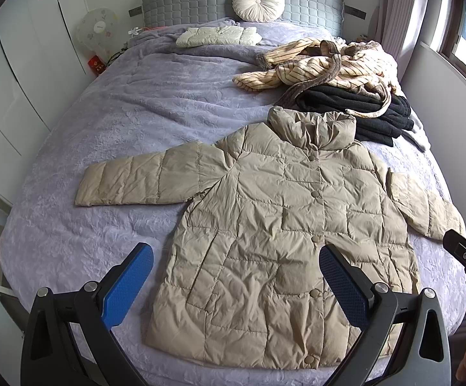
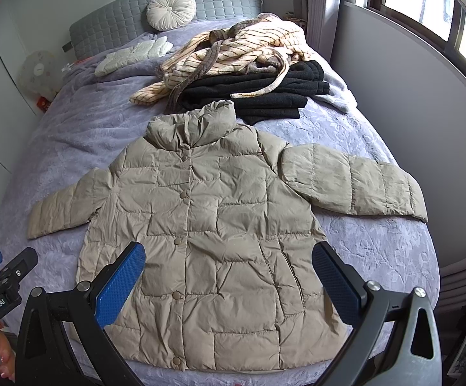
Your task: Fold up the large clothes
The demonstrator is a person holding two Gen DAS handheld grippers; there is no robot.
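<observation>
A beige quilted puffer jacket [image 1: 284,225] is lying flat and buttoned on the near part of a bed [image 1: 104,122] covered in lilac bedding, collar pointing far, both sleeves spreading out to left and right. The left claw [image 1: 236,284] is hovering above the jacket's near hem, spread wide and gripping nothing; the right claw [image 2: 228,281] is hanging beside it, equally wide and empty. Beyond the collar, a striped cream robe [image 2: 242,51] is sprawling over a folded black garment [image 2: 265,93].
</observation>
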